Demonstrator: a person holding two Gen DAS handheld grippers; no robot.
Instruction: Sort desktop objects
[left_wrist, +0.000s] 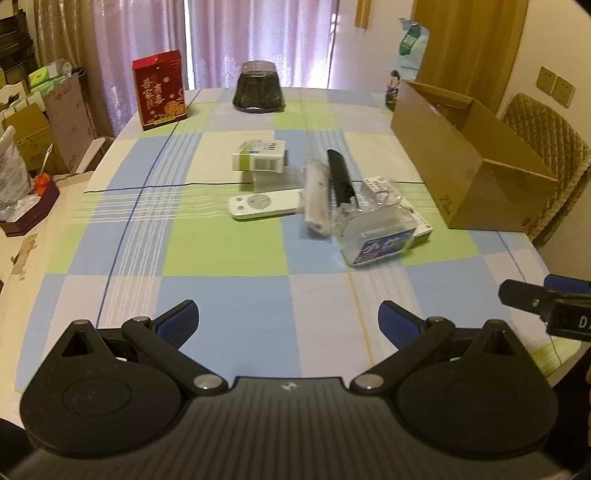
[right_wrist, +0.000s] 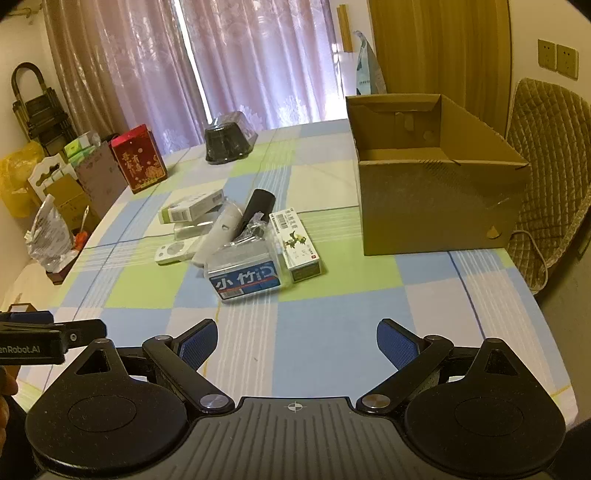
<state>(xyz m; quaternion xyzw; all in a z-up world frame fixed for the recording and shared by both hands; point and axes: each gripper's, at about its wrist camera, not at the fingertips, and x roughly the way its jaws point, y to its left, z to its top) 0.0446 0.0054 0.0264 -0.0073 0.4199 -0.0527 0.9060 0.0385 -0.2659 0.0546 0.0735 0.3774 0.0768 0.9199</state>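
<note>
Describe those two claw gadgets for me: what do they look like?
Both alike: the left claw and right claw have matte black bodies with ribbed tops, round side discs, silver pivot bolts and blue textured pads. White lettering marks their sides.

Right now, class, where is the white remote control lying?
In both wrist views the white remote control lies flat on the checked tablecloth, at the left edge of the central pile, just in front of the green-and-white box.

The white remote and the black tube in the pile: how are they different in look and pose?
The white remote is flat, with round buttons on its top face; the black tube is round and plain. The white remote lies flat on the tablecloth at the pile's left edge; the black tube lies further back, its near end among clear wrapping. Both are long and untouched by the grippers.
</note>
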